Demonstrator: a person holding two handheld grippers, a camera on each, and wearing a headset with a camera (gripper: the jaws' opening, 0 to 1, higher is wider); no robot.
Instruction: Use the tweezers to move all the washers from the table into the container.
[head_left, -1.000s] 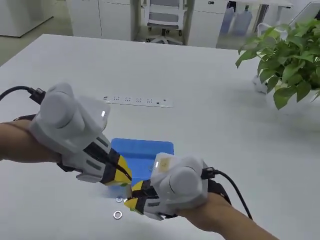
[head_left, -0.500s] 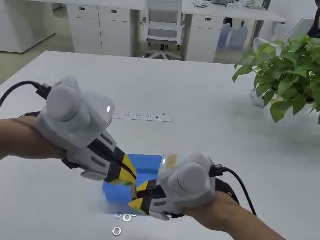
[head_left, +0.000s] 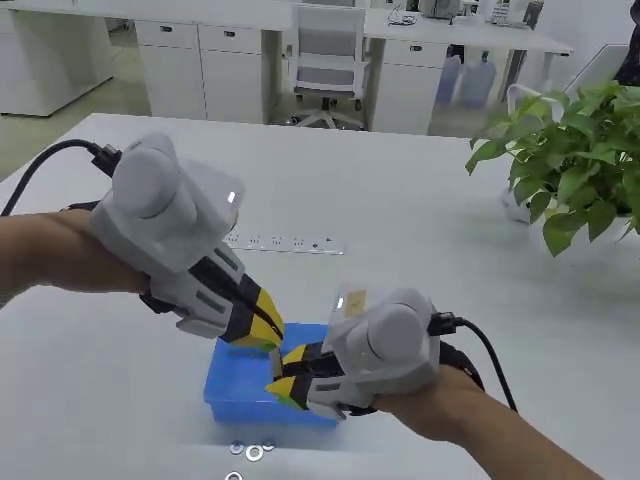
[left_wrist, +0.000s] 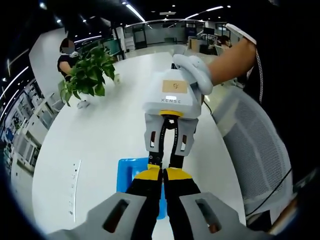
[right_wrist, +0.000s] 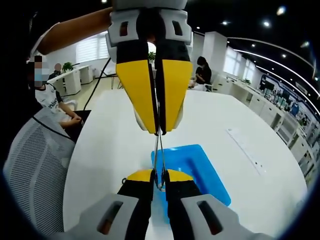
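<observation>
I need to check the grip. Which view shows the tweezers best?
The right gripper view: the tweezers run as a thin metal strip from the left gripper to the right gripper, both shut on them. In the left gripper view, jaws hide nearly all of them; in the head view, the gripper bodies cover them.

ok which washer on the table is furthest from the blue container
The lone washer at the head view's bottom edge; the other washers cluster just off the blue container's near wall.
</observation>
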